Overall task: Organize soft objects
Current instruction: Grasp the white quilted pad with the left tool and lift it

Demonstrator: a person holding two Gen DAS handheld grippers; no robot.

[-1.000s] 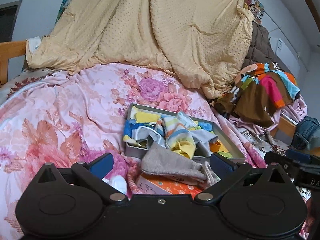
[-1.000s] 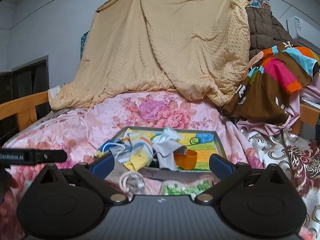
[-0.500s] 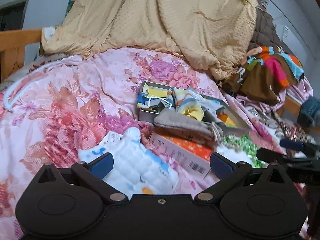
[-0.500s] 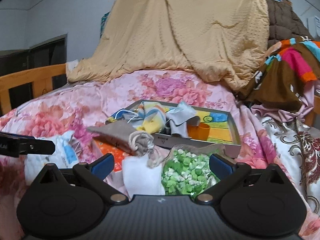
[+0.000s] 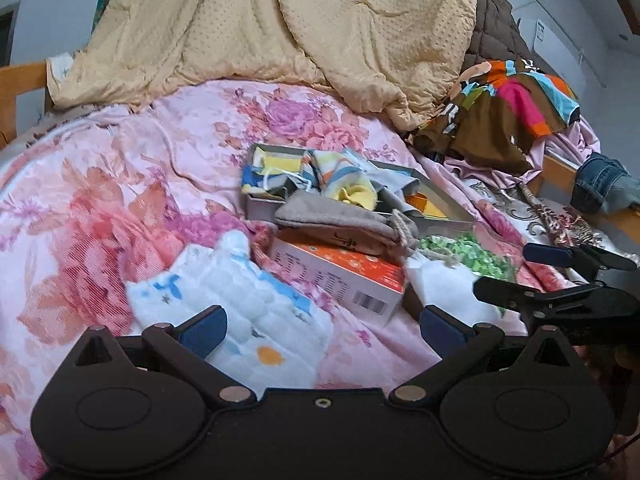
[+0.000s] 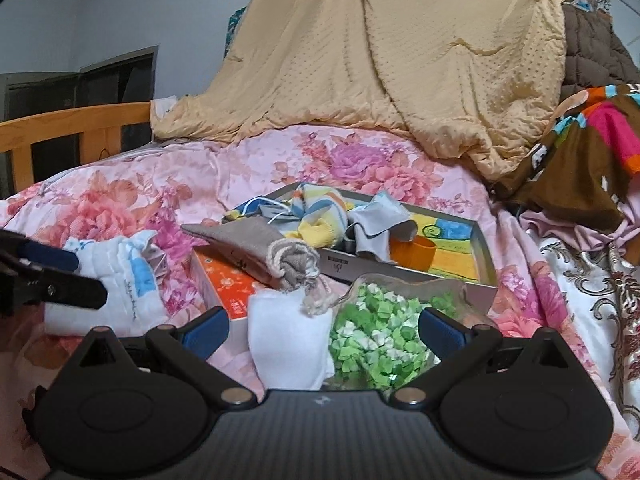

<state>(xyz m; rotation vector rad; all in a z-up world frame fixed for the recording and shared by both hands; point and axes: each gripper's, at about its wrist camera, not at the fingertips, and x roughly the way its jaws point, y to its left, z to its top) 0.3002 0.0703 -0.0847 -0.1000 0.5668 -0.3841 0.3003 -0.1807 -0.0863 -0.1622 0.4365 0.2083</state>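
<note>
Both grippers gape, empty, over a cluttered floral bedspread (image 5: pixel 120 184).
Left gripper (image 5: pixel 320 330) above white cloth (image 5: pixel 240 312); right gripper (image 6: pixel 322 330) above green bag (image 6: pixel 380 332); tray (image 6: pixel 486 256) beyond.

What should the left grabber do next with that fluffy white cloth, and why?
Probably lower the left gripper onto the white quilted cloth and close. Its jaws are open and empty, the cloth lies loose on the floral bedspread right between them, and the tray already holds other soft things.

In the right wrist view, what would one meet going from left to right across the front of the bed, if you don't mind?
left gripper → white quilted cloth → orange box → white pouch → bag of green pieces
</note>
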